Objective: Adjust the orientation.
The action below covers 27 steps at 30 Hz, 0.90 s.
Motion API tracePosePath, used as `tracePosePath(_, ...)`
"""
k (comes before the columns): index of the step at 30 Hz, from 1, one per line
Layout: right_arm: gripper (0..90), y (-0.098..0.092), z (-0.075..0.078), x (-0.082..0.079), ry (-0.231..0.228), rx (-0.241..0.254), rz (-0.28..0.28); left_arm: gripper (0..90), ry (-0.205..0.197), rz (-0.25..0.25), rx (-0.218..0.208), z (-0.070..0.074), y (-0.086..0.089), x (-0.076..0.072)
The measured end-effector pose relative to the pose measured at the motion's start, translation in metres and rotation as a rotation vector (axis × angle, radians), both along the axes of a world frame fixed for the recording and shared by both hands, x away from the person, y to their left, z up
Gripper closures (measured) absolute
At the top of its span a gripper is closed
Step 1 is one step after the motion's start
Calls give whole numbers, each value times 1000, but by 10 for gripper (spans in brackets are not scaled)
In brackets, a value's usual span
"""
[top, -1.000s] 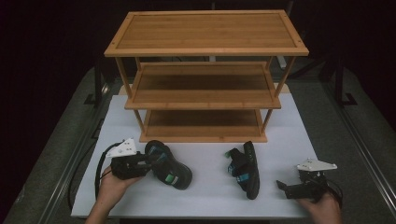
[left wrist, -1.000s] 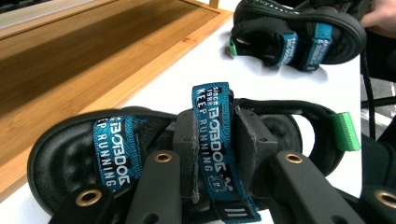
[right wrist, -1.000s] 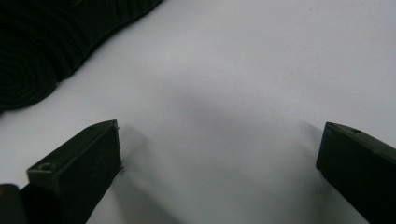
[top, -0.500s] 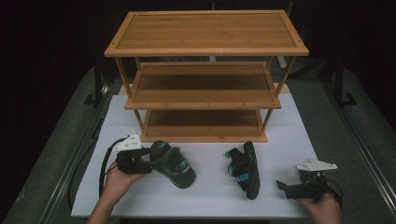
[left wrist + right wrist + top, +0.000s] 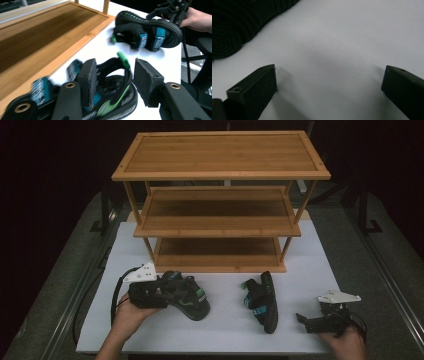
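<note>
High view: left tongs (image 5: 167,292) at the near-left sandal (image 5: 187,295) on the white worktop (image 5: 225,330), just in front of the bamboo rack (image 5: 220,195); whether it grips can't be told from up here. Left gripper view settles it: jaws part open and have just been opening, one pad inside the sandal's (image 5: 110,90) strap loop, the other outside w/ a gap, so the heel strap sits between them, not pinched. Same view shows green pull tab (image 5: 123,60), rack's bottom shelf (image 5: 45,35) beside it, and the 2nd sandal (image 5: 147,30) on its side w/ right tongs beyond. High view puts the 2nd sandal (image 5: 262,302) mid-worktop, right tongs (image 5: 300,318) just beside it. Right gripper view: jaws wide apart, nothing between, bare worktop (image 5: 337,50), black sole (image 5: 237,22) at corner.
</note>
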State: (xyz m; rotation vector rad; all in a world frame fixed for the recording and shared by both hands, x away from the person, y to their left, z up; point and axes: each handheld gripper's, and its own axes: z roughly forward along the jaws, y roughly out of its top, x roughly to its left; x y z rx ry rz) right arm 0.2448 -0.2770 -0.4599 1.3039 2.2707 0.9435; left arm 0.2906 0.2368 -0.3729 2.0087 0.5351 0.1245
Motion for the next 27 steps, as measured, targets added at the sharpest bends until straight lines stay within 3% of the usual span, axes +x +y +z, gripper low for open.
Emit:
tracePosePath(7, 0, 0, 0, 0, 0, 0, 0, 570, 13, -42, -15, 1, -20, 4)
tracePosePath(13, 0, 0, 0, 0, 0, 0, 0, 638, 38, -73, 12, -6, -38, 9)
tracePosePath(16, 0, 0, 0, 0, 1, 0, 0, 668, 46, -73, 20, -10, -41, 10)
tracePosePath(20, 0, 0, 0, 0, 1, 1, 0, 854, 58, -78, 22, -12, -41, 11)
tracePosePath(27, 0, 0, 0, 0, 1, 0, 0, 879, 82, -85, 37, -7, -36, 6)
